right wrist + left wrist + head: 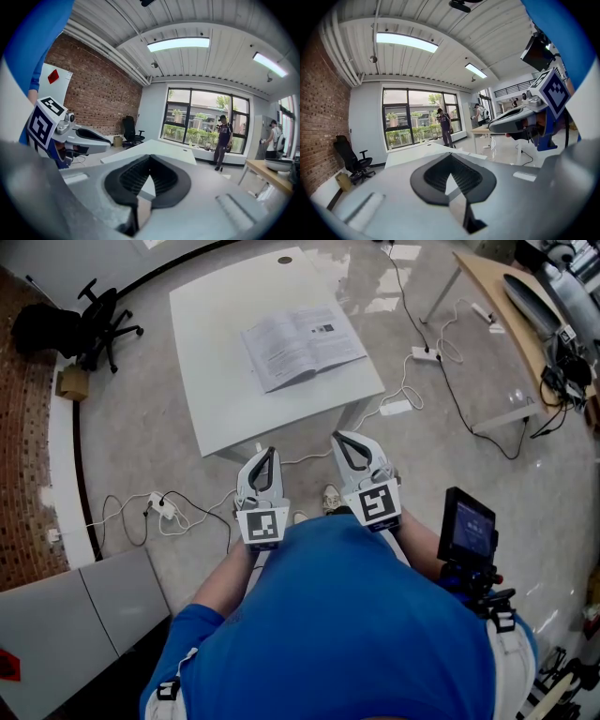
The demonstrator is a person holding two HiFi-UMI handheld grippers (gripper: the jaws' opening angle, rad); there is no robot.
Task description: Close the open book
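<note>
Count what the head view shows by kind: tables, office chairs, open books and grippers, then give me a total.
tables: 2, the white table and the wooden table
office chair: 1
open book: 1
grippers: 2, the left gripper and the right gripper
Total: 6

Open book of white printed paper (302, 343): pages matt and smooth.
White square table (211, 381): top smooth and matt, edges clean.
Pale grey floor (141, 418): polished, glossy, reflective.
Grey left gripper (271, 452) and grey right gripper (338, 436): matt plastic shells with black ribbed pads (129, 178).
Red brick wall (93, 89): rough.
Blue shirt (356, 615): plain cloth.
</note>
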